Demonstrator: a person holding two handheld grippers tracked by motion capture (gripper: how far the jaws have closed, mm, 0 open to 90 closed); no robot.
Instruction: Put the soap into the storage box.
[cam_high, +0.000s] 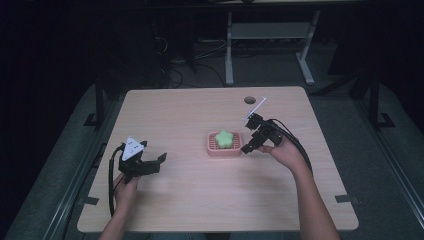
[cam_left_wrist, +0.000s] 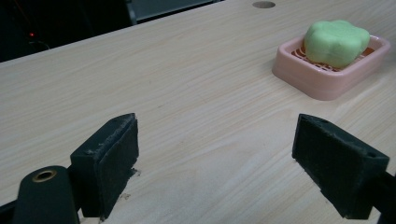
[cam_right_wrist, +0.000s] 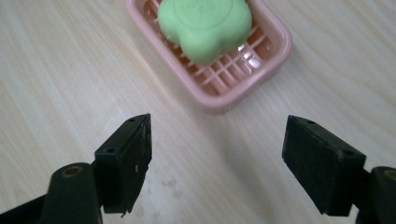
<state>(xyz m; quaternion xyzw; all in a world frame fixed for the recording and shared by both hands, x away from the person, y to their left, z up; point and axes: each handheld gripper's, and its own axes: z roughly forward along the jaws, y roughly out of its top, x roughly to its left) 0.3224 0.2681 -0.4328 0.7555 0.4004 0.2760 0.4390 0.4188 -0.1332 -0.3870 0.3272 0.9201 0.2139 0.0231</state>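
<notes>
Dark room; light wood counter (cam_high: 200, 200) lit from above, desk legs and cables on the floor beyond its far edge. A round hole (cam_high: 250, 99) sits near the far edge, right of centre.

Pink soap dish (cam_high: 213, 150) lies around the middle of the counter, slightly toward the right edge. A green flower-shaped soap (cam_high: 224, 139) rests in it, on the ribbed grid.

Right tool (cam_high: 248, 147) held just beside the dish's right side, above the counter, jaws spread wide, nothing between them. In the right gripper view the dish (cam_right_wrist: 271, 60) and soap (cam_right_wrist: 205, 25) lie just ahead of the open jaws, not touching them.

Left tool (cam_high: 159, 161) near the left edge, well apart from the dish, jaws likewise spread and empty. Left gripper view: dish (cam_left_wrist: 299, 74) and soap (cam_left_wrist: 336, 42) farther off, bare wood between the jaws.
</notes>
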